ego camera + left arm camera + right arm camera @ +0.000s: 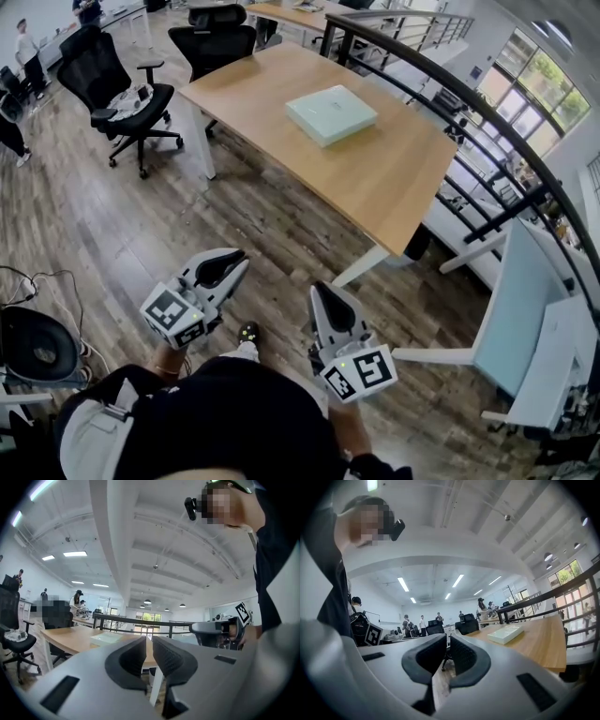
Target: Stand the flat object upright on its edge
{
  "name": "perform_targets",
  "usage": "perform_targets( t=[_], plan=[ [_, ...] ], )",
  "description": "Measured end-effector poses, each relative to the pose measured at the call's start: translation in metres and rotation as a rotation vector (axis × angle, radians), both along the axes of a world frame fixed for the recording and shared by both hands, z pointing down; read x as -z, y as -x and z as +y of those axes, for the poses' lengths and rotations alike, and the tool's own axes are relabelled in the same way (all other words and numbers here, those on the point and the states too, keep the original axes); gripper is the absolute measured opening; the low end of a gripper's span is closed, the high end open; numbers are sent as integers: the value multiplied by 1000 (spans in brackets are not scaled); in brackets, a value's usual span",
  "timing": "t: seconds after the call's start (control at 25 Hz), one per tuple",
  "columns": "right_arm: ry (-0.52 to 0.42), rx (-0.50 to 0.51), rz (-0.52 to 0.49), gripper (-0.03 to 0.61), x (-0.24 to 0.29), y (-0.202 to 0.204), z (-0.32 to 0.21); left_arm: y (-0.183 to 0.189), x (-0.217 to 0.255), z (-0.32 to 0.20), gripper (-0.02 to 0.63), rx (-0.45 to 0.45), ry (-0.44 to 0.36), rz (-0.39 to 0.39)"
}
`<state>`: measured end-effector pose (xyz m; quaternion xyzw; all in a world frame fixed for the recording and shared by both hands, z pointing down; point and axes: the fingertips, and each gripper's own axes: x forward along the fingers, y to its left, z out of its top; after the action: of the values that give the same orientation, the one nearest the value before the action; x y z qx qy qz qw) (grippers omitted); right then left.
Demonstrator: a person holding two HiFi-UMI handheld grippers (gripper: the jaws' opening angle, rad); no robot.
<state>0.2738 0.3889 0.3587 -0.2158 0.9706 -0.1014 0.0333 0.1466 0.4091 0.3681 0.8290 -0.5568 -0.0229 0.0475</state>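
Observation:
A flat pale green box [331,113] lies face down on the wooden table [375,187], well ahead of both grippers. My left gripper [242,260] is held low in front of the person's body, shut and empty. Beside it, my right gripper [319,289] is also shut with nothing in it. The left gripper view looks past the closed left gripper [149,641] to the box [107,638] far off on the table. In the right gripper view the box [505,633] lies to the right of the shut right gripper [447,638]. Neither gripper is near the box.
Two black office chairs [122,94] [216,42] stand at the table's left and far sides. A dark metal railing [487,122] curves along the table's right. A white desk [525,319] is at lower right. Cables and a black round object [37,347] lie on the floor at left.

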Motion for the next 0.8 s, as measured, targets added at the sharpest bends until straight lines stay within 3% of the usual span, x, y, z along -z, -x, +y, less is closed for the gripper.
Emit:
perform_targets(
  t=[0.12, 0.8],
  plan=[
    [-2, -8, 1, 34, 1, 19, -10, 18, -4, -9, 52, -10, 7, -38],
    [-19, -68, 2, 34, 2, 99, -62, 111, 4, -59, 52, -29, -5, -37]
  ],
)
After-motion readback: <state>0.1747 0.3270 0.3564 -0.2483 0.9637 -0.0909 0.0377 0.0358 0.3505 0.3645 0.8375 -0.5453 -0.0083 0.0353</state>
